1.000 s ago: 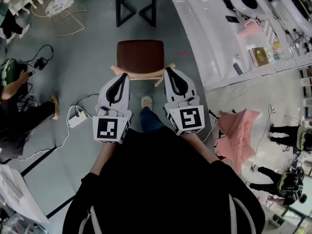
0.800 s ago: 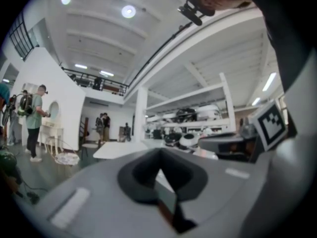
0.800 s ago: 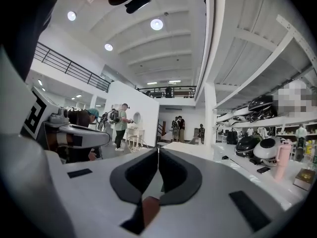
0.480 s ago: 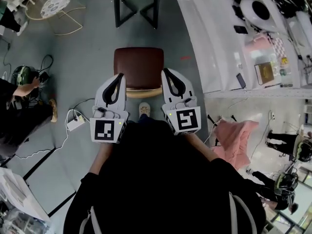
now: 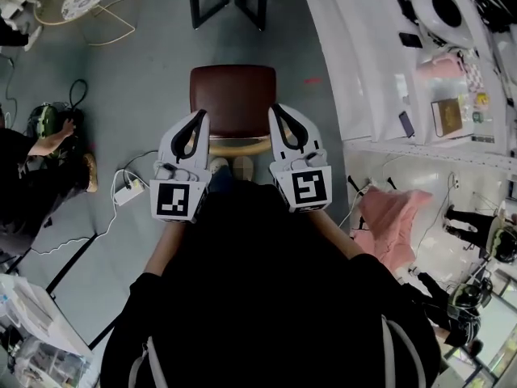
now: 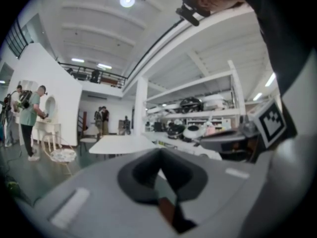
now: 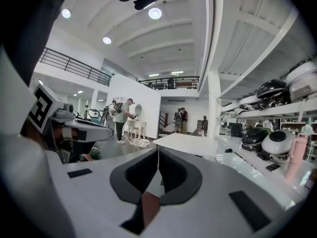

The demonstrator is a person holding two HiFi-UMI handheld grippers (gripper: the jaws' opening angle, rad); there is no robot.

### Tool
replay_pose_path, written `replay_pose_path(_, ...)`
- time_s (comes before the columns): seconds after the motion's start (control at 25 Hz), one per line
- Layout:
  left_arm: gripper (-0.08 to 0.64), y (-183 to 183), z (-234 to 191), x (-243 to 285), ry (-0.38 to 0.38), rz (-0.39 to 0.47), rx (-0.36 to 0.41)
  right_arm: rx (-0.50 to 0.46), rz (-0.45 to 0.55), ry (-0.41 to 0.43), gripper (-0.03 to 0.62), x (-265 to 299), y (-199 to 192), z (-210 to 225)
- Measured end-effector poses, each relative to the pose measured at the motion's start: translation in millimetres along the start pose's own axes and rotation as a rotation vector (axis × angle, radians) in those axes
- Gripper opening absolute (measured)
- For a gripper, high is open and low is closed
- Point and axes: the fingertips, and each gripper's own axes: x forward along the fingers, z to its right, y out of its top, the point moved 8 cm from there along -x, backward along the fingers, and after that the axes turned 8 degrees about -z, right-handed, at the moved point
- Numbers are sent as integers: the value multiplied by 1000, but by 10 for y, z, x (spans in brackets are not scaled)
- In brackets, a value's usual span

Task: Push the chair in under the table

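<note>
The chair, with a red-brown seat, stands at upper centre, near the table. The left gripper and the right gripper lie over its wooden back rail. Their fingers are pressed together, pinching nothing.

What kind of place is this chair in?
Probably a big open lab or workshop hall: helmets on shelves, a mezzanine railing under a high ceiling, and a power strip trailing cables on the floor.
</note>
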Motion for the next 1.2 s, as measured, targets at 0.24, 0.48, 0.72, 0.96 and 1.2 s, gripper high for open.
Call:
replay_pose_path(0.24, 9, -147, -122, 100, -27, -49, -9, 7, -46, -21, 23, 111, -118, 17)
replay_pose_path(0.48, 9, -458, -237, 137, -46, -128, 8, -3, -120, -15, 23, 225, -354, 38)
replay_pose_path(0.72, 9, -764, -276, 177, -70, -211, 3, -4, -215, 22, 23, 307, -676, 25)
replay_pose_path(0.96, 9, -1125, -346, 191, -90, -293, -22, -2, -286, 48, 23, 388, -1020, -26)
replay_pose_path(1.2, 11, -1424, -329, 199, -106, -373, -48, -10, -380, 95, 23, 378, -1378, -79)
